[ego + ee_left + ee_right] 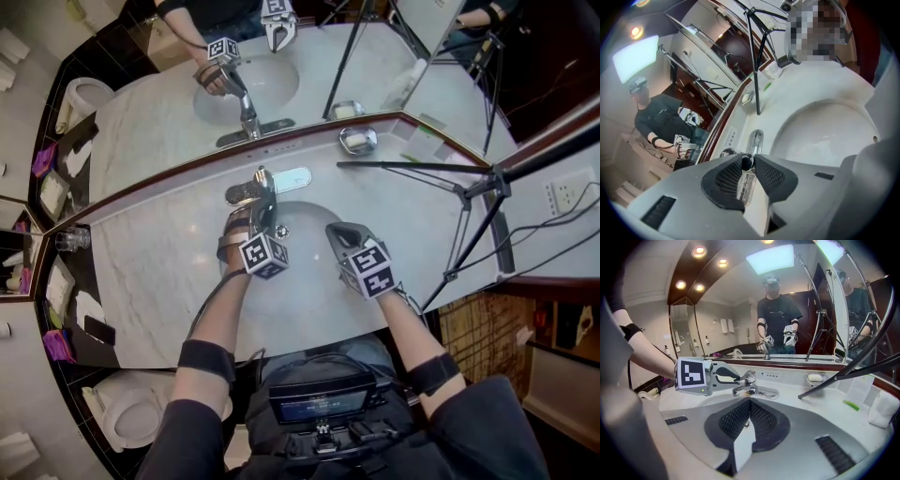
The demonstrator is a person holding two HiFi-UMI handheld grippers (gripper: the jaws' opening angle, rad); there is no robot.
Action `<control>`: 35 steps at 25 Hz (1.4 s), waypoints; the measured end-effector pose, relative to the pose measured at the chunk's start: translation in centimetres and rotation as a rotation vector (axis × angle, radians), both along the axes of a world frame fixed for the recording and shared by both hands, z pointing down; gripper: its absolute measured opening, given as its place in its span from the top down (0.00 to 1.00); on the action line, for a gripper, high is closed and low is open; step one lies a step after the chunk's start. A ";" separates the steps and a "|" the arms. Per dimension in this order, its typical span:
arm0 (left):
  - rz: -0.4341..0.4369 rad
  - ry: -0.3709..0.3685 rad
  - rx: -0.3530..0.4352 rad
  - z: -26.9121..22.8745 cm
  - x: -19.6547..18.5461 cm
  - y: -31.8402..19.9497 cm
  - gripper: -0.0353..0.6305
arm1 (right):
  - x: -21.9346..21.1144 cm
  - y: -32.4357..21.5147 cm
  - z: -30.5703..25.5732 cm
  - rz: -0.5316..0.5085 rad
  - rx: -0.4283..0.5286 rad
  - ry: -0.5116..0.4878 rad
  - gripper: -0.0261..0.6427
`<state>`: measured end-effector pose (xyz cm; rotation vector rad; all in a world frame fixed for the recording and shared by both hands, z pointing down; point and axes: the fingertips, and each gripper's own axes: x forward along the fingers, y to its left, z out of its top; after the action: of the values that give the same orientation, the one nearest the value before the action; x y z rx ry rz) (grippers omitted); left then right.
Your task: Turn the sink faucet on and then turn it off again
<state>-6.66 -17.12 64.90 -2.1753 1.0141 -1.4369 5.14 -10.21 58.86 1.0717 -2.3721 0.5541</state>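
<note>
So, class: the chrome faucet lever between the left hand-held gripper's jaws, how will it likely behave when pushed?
The faucet lever is polished chrome, so it is probably slippery against the pads of the left hand-held gripper. It looks like solid metal, so it is likely stiff. Joined to the faucet body, it should pivot, not lift away.

Left claw point(748, 161) gripping, right claw point(750, 403) closed, both angled downward.

This is a bathroom. A round white sink point(314, 220) sits in a pale marble counter point(150, 272). A big wall mirror point(159, 103) stands at the far side, and a white toilet point(131, 412) at the near left.
</note>
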 end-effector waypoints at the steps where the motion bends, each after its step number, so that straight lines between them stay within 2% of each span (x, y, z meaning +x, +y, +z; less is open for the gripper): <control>1: -0.002 0.000 0.002 0.0 0.0 0.0 0.84 | -0.1 0.0 0.0 -0.002 0.000 0.000 0.93; 14: 0.000 -0.017 -0.031 -0.5 -0.1 0.6 0.84 | -0.4 0.0 -0.2 -0.024 0.017 0.001 0.93; 21: -0.016 0.009 0.006 -3.6 -1.5 3.5 0.87 | -1.3 -0.1 -1.2 -0.051 0.031 -0.007 0.93; 24: -0.081 0.101 0.022 -6.0 -2.3 4.7 0.95 | -2.1 0.0 -1.6 -0.069 0.044 -0.016 0.93; 27: -0.155 0.241 0.010 -8.2 -3.1 6.0 0.95 | -3.1 0.2 -2.2 -0.086 0.056 -0.021 0.93; 35: -0.271 0.584 -0.076 -10.7 -4.2 10.3 0.95 | -4.8 1.6 -3.4 -0.118 0.083 -0.017 0.93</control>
<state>-10.88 -6.83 54.15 -2.6703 1.5138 -0.9516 0.37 -8.63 55.45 0.9569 -2.4731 0.4280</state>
